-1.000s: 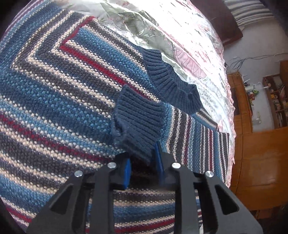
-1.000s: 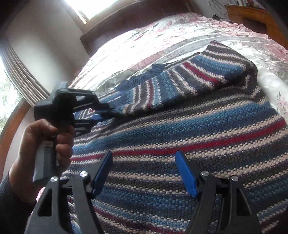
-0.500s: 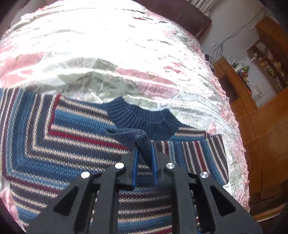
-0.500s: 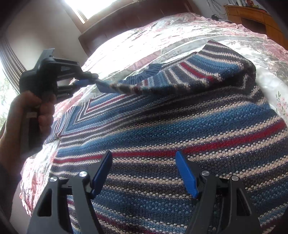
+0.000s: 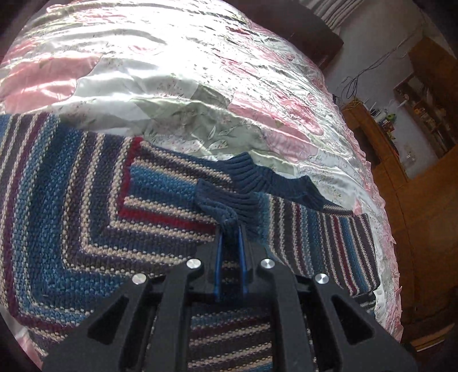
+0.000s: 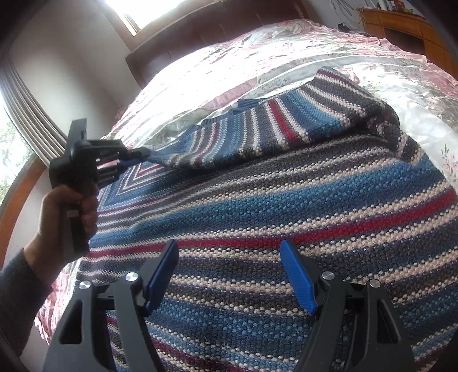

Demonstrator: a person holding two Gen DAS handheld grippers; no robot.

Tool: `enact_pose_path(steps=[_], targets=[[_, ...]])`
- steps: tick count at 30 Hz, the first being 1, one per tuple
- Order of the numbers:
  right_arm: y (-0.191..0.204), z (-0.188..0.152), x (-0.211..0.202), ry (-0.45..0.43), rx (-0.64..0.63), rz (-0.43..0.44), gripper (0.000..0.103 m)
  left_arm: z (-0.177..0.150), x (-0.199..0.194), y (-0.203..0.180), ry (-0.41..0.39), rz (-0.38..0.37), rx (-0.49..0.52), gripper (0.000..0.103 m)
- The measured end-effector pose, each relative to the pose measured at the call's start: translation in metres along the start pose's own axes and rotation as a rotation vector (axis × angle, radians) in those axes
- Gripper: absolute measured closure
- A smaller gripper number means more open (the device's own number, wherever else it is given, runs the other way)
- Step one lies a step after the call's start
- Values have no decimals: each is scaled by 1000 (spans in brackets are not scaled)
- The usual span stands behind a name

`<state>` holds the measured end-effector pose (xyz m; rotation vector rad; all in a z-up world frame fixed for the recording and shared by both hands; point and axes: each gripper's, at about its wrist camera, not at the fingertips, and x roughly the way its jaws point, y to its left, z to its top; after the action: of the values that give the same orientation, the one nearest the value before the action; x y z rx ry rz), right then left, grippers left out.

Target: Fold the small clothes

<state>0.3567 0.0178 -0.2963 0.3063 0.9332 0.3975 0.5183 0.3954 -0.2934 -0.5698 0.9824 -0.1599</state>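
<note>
The striped sweater (image 6: 286, 200) lies spread on the bed (image 5: 200, 71). Its navy cuff (image 5: 229, 206) is pinched in the left hand-held gripper (image 5: 230, 229), above the sweater's body; the right hand-held gripper (image 6: 229, 271) hovers over the sweater, jaws apart.

A: what's the room look like on my feeds?

B: Bedroom. I see a bed w/ shiny satin quilt (image 5: 177, 85), pink/white/grey-green floral patches, ruffled edge. Dark wood headboard (image 6: 217, 31) at far end.

A: light?

B: Daylight, strong. Window (image 6: 148, 11) above headboard is blown out; 2nd window at left w/ curtain (image 6: 31, 114), greenery outside. Glare on quilt.

A: other furn?

B: Wooden cabinets (image 5: 429, 217) beside bed, shelves (image 5: 423, 114) w/ small clutter, cables (image 5: 360, 77) on pale wall (image 6: 86, 51).
</note>
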Motion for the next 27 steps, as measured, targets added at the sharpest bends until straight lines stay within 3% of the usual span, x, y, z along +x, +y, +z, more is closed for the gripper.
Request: enact_pose_path(steps=[4, 8, 10, 12, 13, 16, 18, 21, 22, 24, 26, 27], targets=[[2, -1, 2, 2, -4, -6, 29, -3, 3, 10, -8, -26, -4, 95], [4, -3, 5, 4, -5, -10, 27, -5, -15, -10, -71, -47, 92, 95], [5, -3, 5, 4, -6, -11, 26, -10, -7, -4, -38, 29, 77, 89], [5, -3, 5, 4, -6, -9, 26, -17, 9, 13, 64, 69, 5, 75], [5, -3, 5, 4, -5, -7, 26, -19, 13, 18, 91, 112, -12, 75], [3, -2, 5, 4, 5, 1, 27, -21, -7, 20, 56, 197, -95, 65], [2, -1, 5, 1, 10, 8, 26, -22, -31, 9, -32, 166, -128, 54], [0, -1, 3, -8, 14, 28, 28, -19, -41, -24, -93, -8, -54, 42], [0, -1, 2, -11, 16, 41, 33, -19, -34, -32, -80, -61, -35, 36], [-4, 3, -3, 2, 42, 100, 41, -20, -6, -36, -12, -97, -62, 36], [-13, 16, -21, -14, 66, 157, 42, -28, 22, -26, 66, -31, -106, 40], [-19, 28, -32, -48, 59, 138, 42, -33, 32, -19, 95, -16, -124, 40]])
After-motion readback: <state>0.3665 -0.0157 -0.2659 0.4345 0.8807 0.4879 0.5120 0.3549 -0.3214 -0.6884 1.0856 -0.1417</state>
